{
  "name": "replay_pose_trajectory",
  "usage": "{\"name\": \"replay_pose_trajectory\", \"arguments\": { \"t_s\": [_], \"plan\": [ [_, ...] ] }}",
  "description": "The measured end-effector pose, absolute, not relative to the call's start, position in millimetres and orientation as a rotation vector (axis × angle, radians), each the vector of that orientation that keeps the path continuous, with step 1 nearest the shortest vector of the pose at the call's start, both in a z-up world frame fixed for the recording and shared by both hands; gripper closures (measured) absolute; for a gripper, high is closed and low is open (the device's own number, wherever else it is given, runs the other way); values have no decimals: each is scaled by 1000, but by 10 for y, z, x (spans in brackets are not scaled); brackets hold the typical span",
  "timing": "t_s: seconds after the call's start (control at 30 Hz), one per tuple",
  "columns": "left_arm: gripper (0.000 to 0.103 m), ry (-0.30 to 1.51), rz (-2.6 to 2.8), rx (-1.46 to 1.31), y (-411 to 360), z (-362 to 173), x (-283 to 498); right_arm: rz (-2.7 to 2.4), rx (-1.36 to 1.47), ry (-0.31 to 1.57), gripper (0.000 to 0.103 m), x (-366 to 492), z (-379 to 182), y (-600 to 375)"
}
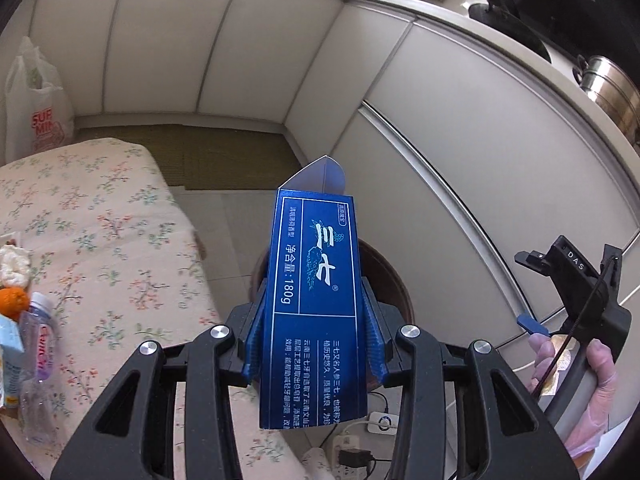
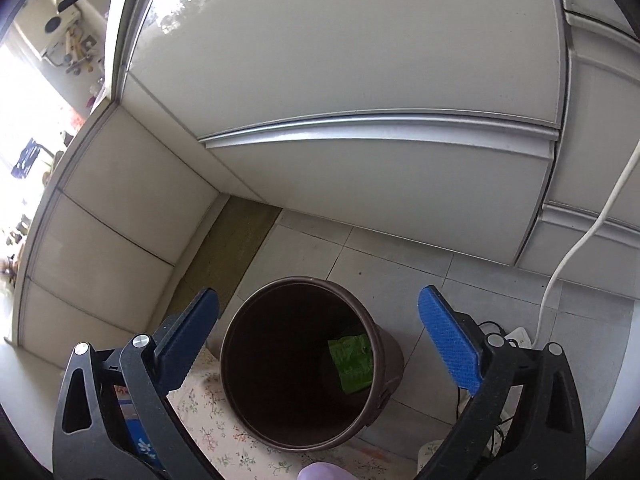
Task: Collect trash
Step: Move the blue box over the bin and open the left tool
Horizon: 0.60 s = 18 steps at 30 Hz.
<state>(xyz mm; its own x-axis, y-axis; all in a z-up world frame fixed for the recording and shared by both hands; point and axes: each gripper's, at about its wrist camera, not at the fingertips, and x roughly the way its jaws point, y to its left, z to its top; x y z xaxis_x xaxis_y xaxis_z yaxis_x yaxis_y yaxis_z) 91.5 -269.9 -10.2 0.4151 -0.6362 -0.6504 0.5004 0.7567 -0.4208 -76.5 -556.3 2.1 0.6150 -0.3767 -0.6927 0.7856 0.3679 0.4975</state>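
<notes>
A blue toothpaste box stands upright between the blue pads of my left gripper, which is shut on its lower half. Behind the box, part of the brown trash bin shows on the floor. In the right wrist view my right gripper is open wide above the same bin, with nothing between its fingers. A green wrapper lies inside the bin. The right gripper also shows at the right edge of the left wrist view, held by a gloved hand.
A table with a floral cloth stands beside the bin, bearing a plastic bottle and an orange. White cabinets close off the corner. A power strip and a white cable lie on the tiled floor.
</notes>
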Motion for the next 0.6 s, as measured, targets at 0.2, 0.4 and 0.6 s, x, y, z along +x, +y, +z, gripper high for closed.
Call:
{"name": "replay_pose_trajectory", "arguments": {
  "t_s": [0.2, 0.4, 0.6],
  "plan": [
    [61, 957, -785, -110, -3359, -304, 900, -809, 1038, 437, 7, -991, 6, -5754],
    [61, 1013, -772, -44, -3785, -542, 955, -798, 1102, 423, 7, -1043, -18, -5891],
    [50, 1002, -749, -40, -3789, -539, 995, -765, 1100, 434, 7, -970, -17, -5867]
  ]
}}
